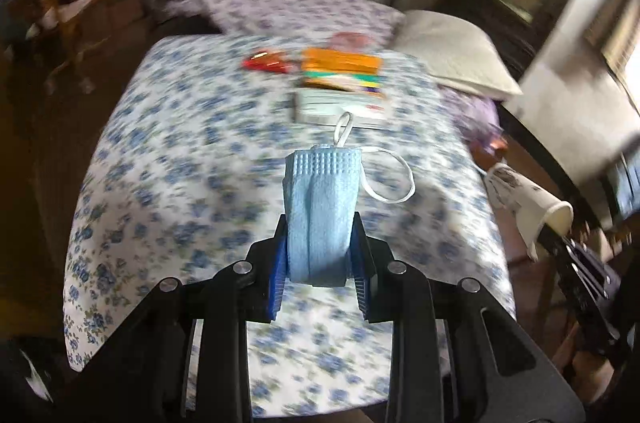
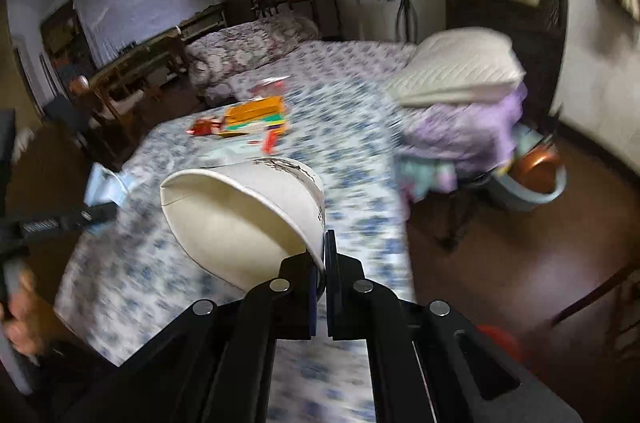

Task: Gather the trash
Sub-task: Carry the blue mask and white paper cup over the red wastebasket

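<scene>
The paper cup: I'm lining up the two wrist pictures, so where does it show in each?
Left wrist view: paper cup at the right edge, crushed, on the other gripper.
Right wrist view: paper cup centre, pinched by its rim.
Shared landmark: orange box on the bed.

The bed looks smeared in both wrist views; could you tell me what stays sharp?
Left wrist view: the face mask in the left gripper is crisp, bedspread streaked. Right wrist view: the paper cup and right gripper are sharp.
</scene>
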Demonstrator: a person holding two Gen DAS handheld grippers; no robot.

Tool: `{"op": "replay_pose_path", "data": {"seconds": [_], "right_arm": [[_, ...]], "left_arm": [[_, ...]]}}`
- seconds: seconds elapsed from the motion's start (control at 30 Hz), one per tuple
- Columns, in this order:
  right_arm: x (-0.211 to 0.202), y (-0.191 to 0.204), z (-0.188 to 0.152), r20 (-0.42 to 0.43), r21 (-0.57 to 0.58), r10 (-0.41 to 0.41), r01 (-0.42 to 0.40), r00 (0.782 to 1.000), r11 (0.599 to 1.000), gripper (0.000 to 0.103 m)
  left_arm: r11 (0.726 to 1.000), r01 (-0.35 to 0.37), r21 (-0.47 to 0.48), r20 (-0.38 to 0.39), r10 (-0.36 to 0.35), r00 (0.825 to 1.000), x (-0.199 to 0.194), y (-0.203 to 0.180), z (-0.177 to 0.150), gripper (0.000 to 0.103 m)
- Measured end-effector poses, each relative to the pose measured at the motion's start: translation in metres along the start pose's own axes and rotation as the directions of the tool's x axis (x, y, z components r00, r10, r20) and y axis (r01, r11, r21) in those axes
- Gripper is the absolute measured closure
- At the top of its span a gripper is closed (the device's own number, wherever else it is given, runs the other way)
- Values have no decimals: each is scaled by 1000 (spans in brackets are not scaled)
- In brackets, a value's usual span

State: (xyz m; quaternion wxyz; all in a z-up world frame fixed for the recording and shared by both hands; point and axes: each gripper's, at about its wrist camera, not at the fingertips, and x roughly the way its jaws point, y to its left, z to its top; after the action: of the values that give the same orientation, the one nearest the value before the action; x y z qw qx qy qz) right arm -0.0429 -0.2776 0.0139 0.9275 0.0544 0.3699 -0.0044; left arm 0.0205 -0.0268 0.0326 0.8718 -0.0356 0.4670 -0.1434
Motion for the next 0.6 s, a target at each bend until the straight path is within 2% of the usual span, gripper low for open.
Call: {"op": "replay_pose_path", "data": {"seconds": [0.1,0.2,0.3,0.43,0.5,0.6], "right_arm": [[-17,-26,-14,2,27,-48,48,999,998,99],[-30,-55,-31,-5,70,-93,94,996,993,99],[-33,-85,-53,-40,113,-135,139,990,984,99],[-25,-122,-83,-107,156,-173,188,979,970,99],[-17,-143,-100,-154,192,-179,207,972,959,99],[-7,-170,-121,-207,233,-181,228,961,945,99]], "left_arm": [[994,76,74,-6,-76,997,-8,-40,-4,73],[978,148,150,-65,-139,988,-3,-82,-9,73],[956,186,225,-103,-167,981,5,-119,-16,73],[916,274,291,-189,-226,956,28,-178,-30,73],[900,292,324,-228,-225,947,40,-201,-39,73],[875,329,354,-306,-224,925,63,-240,-55,73]]}}
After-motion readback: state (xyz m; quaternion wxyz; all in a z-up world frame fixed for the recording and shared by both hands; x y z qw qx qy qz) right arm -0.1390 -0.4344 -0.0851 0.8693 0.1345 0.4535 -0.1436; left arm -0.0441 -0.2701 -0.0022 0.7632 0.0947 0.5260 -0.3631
